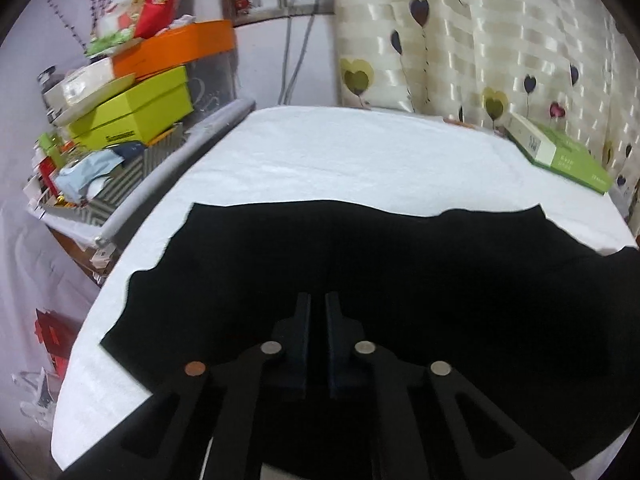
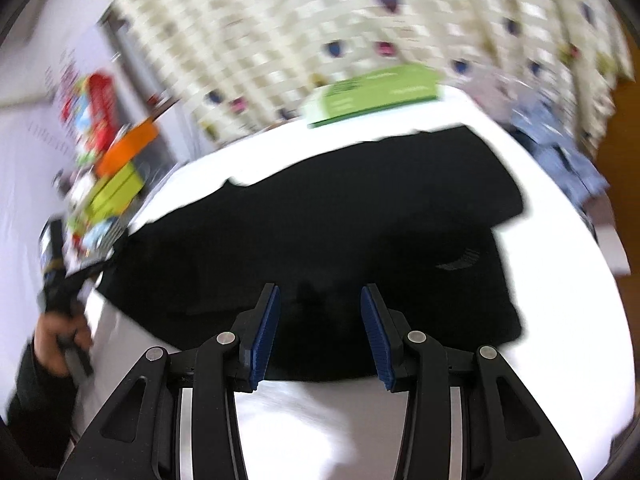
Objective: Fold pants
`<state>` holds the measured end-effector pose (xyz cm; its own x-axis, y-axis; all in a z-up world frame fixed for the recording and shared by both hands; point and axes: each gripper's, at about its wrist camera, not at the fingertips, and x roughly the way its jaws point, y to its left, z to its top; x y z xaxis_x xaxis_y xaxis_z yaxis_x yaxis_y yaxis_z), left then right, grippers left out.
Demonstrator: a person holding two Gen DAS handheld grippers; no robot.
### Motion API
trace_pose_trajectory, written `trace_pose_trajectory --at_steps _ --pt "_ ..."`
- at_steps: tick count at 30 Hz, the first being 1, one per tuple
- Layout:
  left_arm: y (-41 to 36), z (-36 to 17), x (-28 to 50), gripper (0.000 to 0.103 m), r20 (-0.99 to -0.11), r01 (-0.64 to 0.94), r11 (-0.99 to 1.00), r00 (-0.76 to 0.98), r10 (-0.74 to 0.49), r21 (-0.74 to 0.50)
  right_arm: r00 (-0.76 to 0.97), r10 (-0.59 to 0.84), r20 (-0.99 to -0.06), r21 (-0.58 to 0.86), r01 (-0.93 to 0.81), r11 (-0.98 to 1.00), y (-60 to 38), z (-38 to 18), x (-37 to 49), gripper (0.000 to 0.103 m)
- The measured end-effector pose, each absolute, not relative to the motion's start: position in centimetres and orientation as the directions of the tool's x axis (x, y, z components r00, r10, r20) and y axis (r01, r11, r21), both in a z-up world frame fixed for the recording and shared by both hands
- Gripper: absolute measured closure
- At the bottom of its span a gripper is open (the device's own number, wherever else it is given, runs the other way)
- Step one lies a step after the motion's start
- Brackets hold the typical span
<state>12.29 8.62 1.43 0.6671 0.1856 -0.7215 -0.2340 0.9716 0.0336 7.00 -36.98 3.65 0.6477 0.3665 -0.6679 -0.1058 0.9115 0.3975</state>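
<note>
- Nearest to us, L gripper: fingers nearly together, only a slit between. Black on black there, so we can't tell if any cloth is pinched. It hangs low over the pants' near half.
- R gripper: blue-padded fingers stand wide apart w/ nothing between them, hovering over the near hem at 6 o'clock. View is smeared w/ blur.
- Risks as we judge them: L may hold one layer only or none, so a lift would drag or bunch the fabric. R, closing off-edge, could nip the white cover too. Uneven pulls would skew the fold.
- Pants: plain black, flat on the white-covered surface, filling its near half. Far edge wavy. In R view a stepped outline at 3 o'clock suggests a layer already doubled over; faint ribbed patch there.
- Farther: green box at 2 o'clock on the surface, apart from the pants; heart-print curtain behind.
</note>
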Motion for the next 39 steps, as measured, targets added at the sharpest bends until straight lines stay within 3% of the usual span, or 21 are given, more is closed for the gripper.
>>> trace_pose_trajectory --at_steps 5,8,17,19,20,23,24,28,32,34,35,36,39 --pt "11.1 1.9 9.2 0.098 -0.701 -0.294 0.952 0.697 0.150 -0.087 0.642 0.394 -0.657 0.488 -0.035 0.872 -39.3 2.8 7.3 0.058" --pt "12.2 0.7 8.5 0.099 -0.719 -0.313 0.940 0.684 0.125 -0.135 0.662 0.347 -0.665 0.465 0.002 0.885 -39.5 3.3 8.6 0.058" --pt "14.1 0.3 8.3 0.098 -0.710 -0.297 0.908 0.704 -0.001 -0.296 0.686 0.321 -0.653 0.552 0.142 0.821 -41.8 2.2 11.1 0.058" --pt "14.7 0.1 8.3 0.093 -0.711 -0.299 0.892 0.703 -0.034 -0.338 0.690 0.314 -0.652 0.546 0.139 0.826 -41.7 2.3 11.2 0.058" --pt "15.2 0.0 8.2 0.086 -0.708 -0.301 0.879 0.704 -0.057 -0.370 0.693 0.312 -0.650 0.544 0.138 0.828 -41.7 2.3 11.1 0.058" --pt "16.1 0.1 7.6 0.051 -0.674 -0.294 0.829 0.727 -0.130 -0.476 0.701 0.308 -0.643 0.545 0.137 0.827 -41.6 2.1 11.1 0.058" --pt "16.1 0.4 7.5 0.044 -0.660 -0.291 0.821 0.740 -0.133 -0.492 0.702 0.307 -0.642 0.545 0.137 0.827 -41.7 2.1 11.1 0.058" --pt "15.3 0.9 9.7 0.043 -0.703 -0.329 0.844 0.707 -0.077 -0.424 0.699 0.302 -0.648 0.539 0.141 0.830 -41.7 2.1 11.3 0.058" --pt "14.6 0.7 11.6 0.044 -0.773 -0.416 0.867 0.632 0.057 -0.276 0.693 0.297 -0.657 0.536 0.152 0.830 -41.7 2.1 11.7 0.058" --pt "14.3 0.7 11.9 0.061 -0.787 -0.449 0.864 0.608 0.109 -0.228 0.694 0.292 -0.658 0.540 0.165 0.825 -41.9 2.0 12.0 0.063" --pt "14.4 0.6 11.9 0.083 -0.793 -0.474 0.858 0.593 0.143 -0.199 0.685 0.274 -0.675 0.526 0.186 0.830 -42.0 2.0 12.3 0.090" --pt "14.6 0.5 11.9 0.094 -0.796 -0.486 0.850 0.587 0.146 -0.202 0.682 0.274 -0.678 0.529 0.193 0.826 -42.1 2.0 12.5 0.102" --pt "15.6 0.7 12.0 0.099 -0.793 -0.477 0.835 0.604 0.085 -0.274 0.701 0.300 -0.647 0.578 0.195 0.792 -42.9 2.5 12.7 0.102"
